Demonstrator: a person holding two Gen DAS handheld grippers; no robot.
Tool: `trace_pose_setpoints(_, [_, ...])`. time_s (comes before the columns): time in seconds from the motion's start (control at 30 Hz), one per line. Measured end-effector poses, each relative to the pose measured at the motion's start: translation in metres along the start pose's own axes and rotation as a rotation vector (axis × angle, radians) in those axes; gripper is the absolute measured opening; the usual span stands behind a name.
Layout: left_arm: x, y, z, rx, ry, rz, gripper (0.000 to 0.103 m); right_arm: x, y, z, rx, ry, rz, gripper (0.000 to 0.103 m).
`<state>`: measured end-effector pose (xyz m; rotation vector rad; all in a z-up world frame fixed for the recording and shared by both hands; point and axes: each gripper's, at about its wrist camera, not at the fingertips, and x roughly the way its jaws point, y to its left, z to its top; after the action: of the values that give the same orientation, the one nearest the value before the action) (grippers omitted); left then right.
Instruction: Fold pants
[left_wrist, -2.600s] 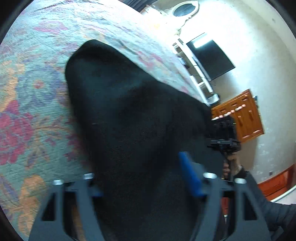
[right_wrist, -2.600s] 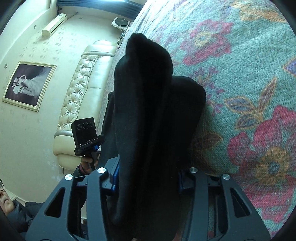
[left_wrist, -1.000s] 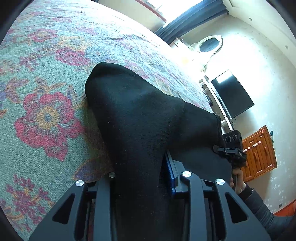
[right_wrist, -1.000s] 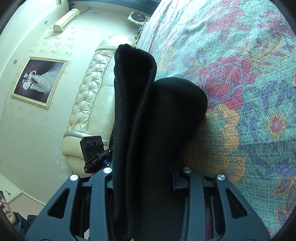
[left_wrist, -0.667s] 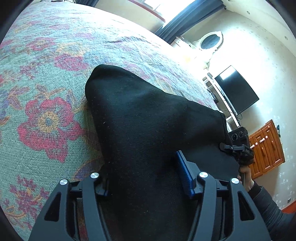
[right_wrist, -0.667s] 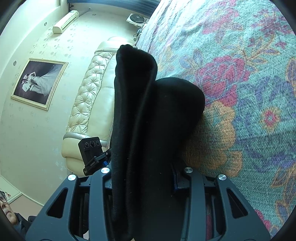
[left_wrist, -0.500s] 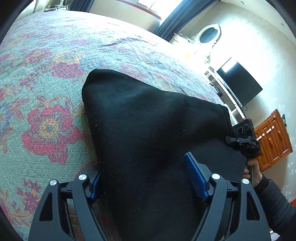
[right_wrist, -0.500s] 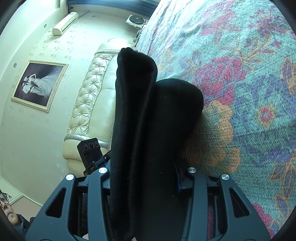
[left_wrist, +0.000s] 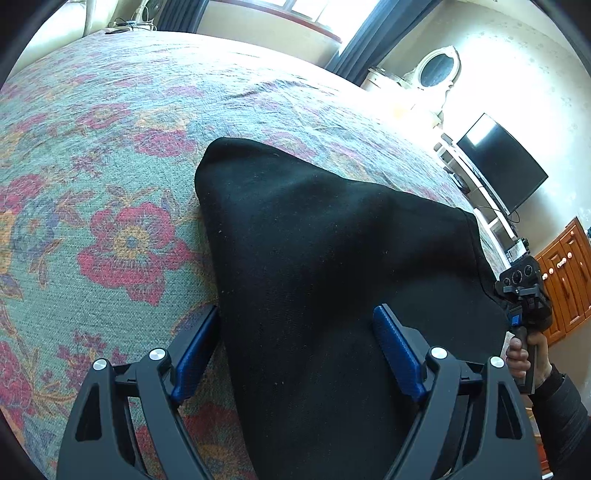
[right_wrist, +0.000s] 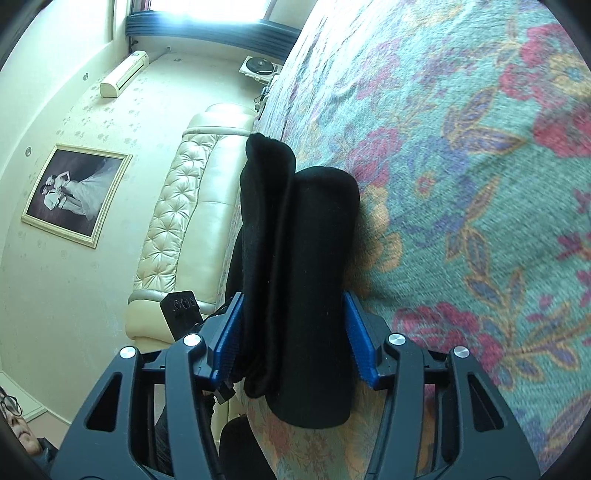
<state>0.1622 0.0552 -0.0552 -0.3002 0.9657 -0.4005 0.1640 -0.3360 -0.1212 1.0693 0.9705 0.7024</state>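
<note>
The black pants (left_wrist: 332, 258) lie folded in layers on the floral bedspread (left_wrist: 110, 166). My left gripper (left_wrist: 295, 350) is open, its blue pads wide apart on either side of the near edge of the pants. In the right wrist view the folded pants (right_wrist: 299, 277) show edge-on as a thick stack. My right gripper (right_wrist: 295, 339) is open, its pads standing just off each side of the stack. The right gripper also shows in the left wrist view (left_wrist: 524, 295), at the pants' far right corner.
A cream tufted headboard (right_wrist: 177, 221) and a framed photo (right_wrist: 74, 192) are at the left of the right wrist view. A TV (left_wrist: 502, 166), a white dresser with mirror (left_wrist: 436, 74) and a wooden cabinet (left_wrist: 569, 280) stand beyond the bed's right edge.
Both grippers have opened and let go of the pants. The lifted layers have dropped and the pants now lie flatter on the bedspread. Both grippers have drawn back a little.
</note>
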Motion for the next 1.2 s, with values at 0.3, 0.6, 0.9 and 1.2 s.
trace_pose_setpoints(0.3, [-0.014,-0.001,-0.015,-0.054,-0.007,-0.003,0.082,0.014,0.014,-0.012,-0.032,0.037,-0.104,0.067])
trace_pose_setpoints(0.6, [-0.019,-0.006,-0.029,-0.053,-0.003,-0.038,0.082,0.010,0.011,-0.028,-0.011,0.024,-0.127,0.032])
trace_pose_setpoints(0.9, [-0.020,-0.009,-0.026,0.024,-0.013,-0.017,0.082,0.000,0.002,-0.040,-0.006,-0.015,-0.088,0.041])
trace_pose_setpoints(1.2, [-0.020,0.015,0.004,-0.004,-0.046,0.024,0.082,0.000,0.006,0.016,0.001,-0.061,-0.057,0.070])
